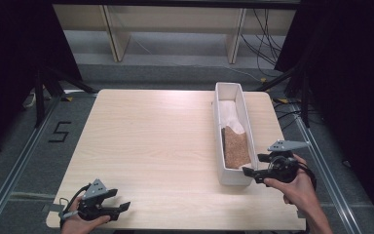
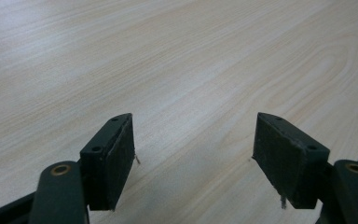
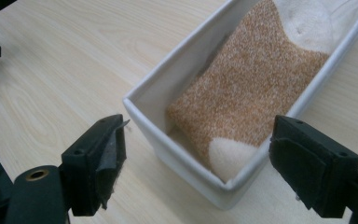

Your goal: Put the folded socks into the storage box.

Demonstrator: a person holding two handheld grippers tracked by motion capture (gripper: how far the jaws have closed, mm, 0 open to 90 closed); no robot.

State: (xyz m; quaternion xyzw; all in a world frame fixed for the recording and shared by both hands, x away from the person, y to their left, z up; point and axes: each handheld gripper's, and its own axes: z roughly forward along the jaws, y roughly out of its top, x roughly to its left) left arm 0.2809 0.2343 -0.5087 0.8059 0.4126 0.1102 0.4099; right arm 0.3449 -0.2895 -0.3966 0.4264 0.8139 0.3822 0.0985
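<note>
right gripper (image 3: 198,161) gapes empty at the long white tray (image 3: 186,161) holding a speckled orange-brown sock (image 3: 251,79); left gripper (image 2: 193,156) released over the pale wooden table (image 2: 168,56).

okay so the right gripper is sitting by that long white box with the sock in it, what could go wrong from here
1. The right gripper is open beside the white box's near corner; a further push could slide or skew the box on the table.
2. The brown sock lies deep between narrow walls, so wide jaws might catch the rim instead.
3. The left gripper, also open, rests far off and cannot steady the box.
</note>
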